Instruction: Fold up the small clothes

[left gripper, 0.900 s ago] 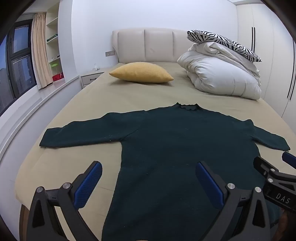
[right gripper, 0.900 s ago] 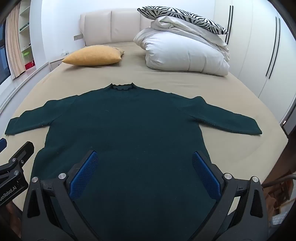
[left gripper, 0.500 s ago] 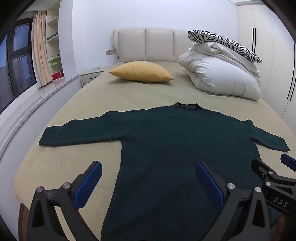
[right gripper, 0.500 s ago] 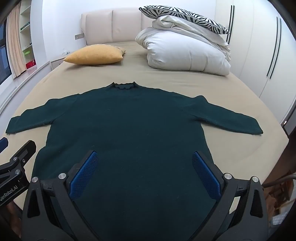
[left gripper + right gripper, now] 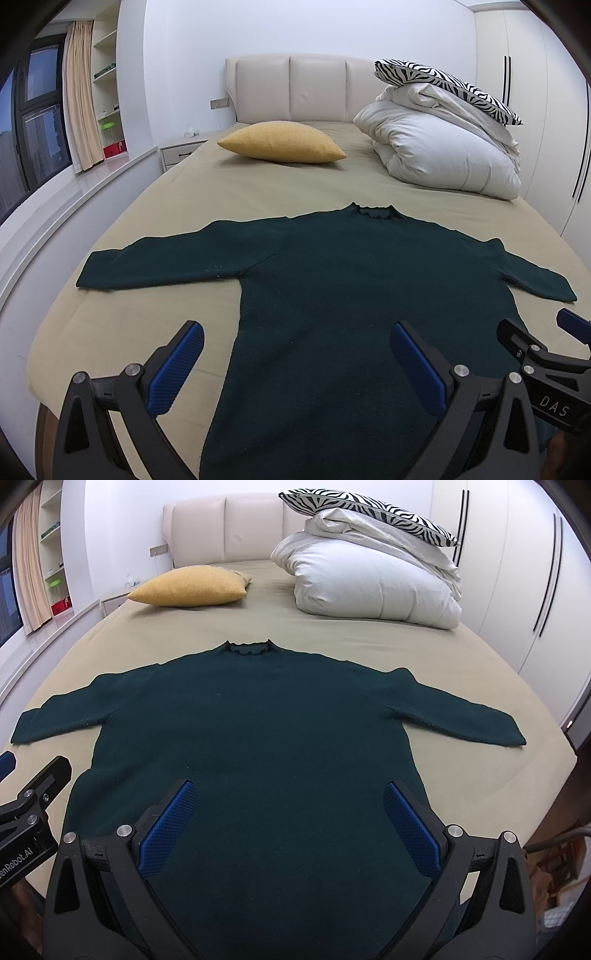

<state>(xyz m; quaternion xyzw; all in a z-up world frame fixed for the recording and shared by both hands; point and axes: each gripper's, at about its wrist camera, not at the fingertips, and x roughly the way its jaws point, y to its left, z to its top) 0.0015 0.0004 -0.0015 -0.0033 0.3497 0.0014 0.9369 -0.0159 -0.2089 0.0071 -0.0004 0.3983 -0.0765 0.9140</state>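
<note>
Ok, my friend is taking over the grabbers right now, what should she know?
Left hand-held gripper: open, holding nothing, above the sweater's left edge.
Right hand-held gripper: open, holding nothing, above the sweater's lower middle.
The dark green sweater lies flat on the bed, both sleeves spread out, collar towards the pillows.
Done: laid out. Left: every fold, probably sleeves first.

A home bedroom. A wide bed [image 5: 229, 192] with a tan sheet fills the view, its padded cream headboard [image 5: 295, 88] at 12 o'clock. A yellow cushion [image 5: 282, 147] lies near the head, and at 1 o'clock a folded white duvet [image 5: 443, 158] carries a zebra-striped pillow [image 5: 443, 83]. A nightstand [image 5: 181, 153] stands at 11 o'clock, shelves [image 5: 107, 77], a curtain [image 5: 79, 96] and a window [image 5: 40, 122] at 10, white wardrobe doors [image 5: 535, 572] at 2.
</note>
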